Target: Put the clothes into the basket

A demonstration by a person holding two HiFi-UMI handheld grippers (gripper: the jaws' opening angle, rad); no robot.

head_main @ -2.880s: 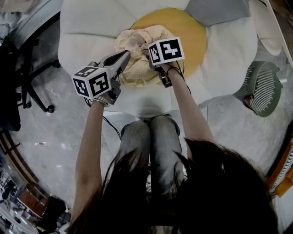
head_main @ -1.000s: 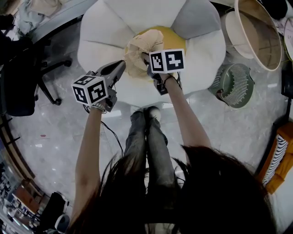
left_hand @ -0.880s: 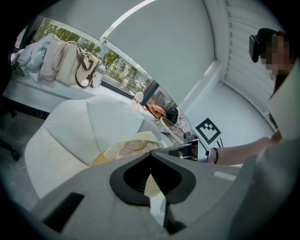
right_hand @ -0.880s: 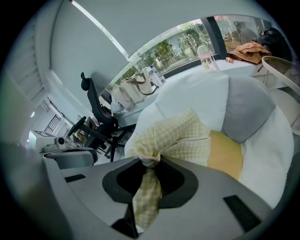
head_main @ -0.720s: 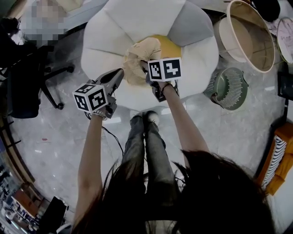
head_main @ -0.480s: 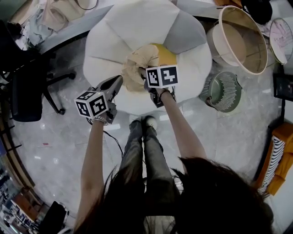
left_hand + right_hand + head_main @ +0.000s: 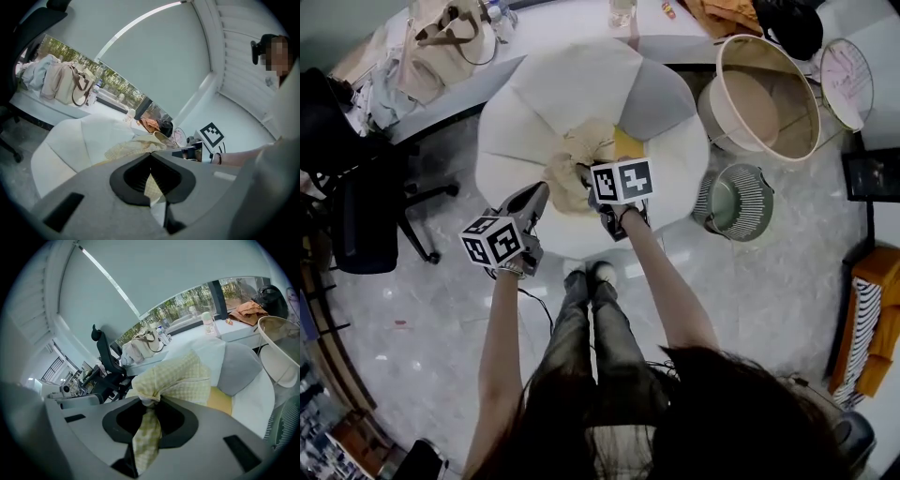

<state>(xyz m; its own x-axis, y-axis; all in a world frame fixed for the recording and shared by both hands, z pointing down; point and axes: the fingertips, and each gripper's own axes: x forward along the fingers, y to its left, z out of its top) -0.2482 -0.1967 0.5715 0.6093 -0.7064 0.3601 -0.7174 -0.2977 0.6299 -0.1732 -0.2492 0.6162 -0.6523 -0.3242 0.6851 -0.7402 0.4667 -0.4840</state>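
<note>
Two grippers, one garment.

Left gripper: jaws closed down on a thin fold of the yellow checked garment. The cloth passes between the pads and a strip of it hangs back toward the camera.

Right gripper: jaws nearly together, pinching a bunched, twisted neck of the same garment. A tail of cloth hangs out behind the pads, and the bulk billows in front of the tips.

Head view: the person holds both grippers out in front, side by side, tips converging on the garment, the left one angled in from the left. The garment hangs as a crumpled bundle at the tips, over the flower-shaped white cushion and its yellow centre. Cannot tell whether its lower edge touches the cushion.

Basket: round, beige, on the floor by the cushion's right side, tilted so its open mouth shows. The garment is well apart from it, not in it.

Surroundings: a green slatted bin on the floor near the basket, beside the cushion. A desk along the far side carries a beige bag. A black chair stands at the left.
</note>
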